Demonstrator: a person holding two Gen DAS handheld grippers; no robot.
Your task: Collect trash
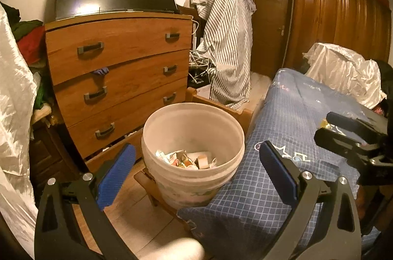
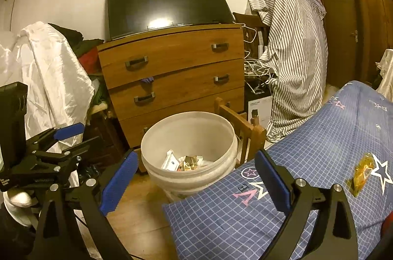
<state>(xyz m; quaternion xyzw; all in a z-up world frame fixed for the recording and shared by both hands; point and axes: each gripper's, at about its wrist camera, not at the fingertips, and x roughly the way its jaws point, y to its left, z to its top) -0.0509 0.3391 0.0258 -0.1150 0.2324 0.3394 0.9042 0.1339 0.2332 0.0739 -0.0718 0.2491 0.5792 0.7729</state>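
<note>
We see a white bucket holding crumpled wrappers; a yellow wrapper lies on the bed. Both hand-held grippers, right and left, gape wide, empty.

Two side-by-side wrist views, angled down, sharing bucket nearby.

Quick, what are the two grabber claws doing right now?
Left gripper: open, holding nothing.
Right gripper: open, holding nothing.
</note>
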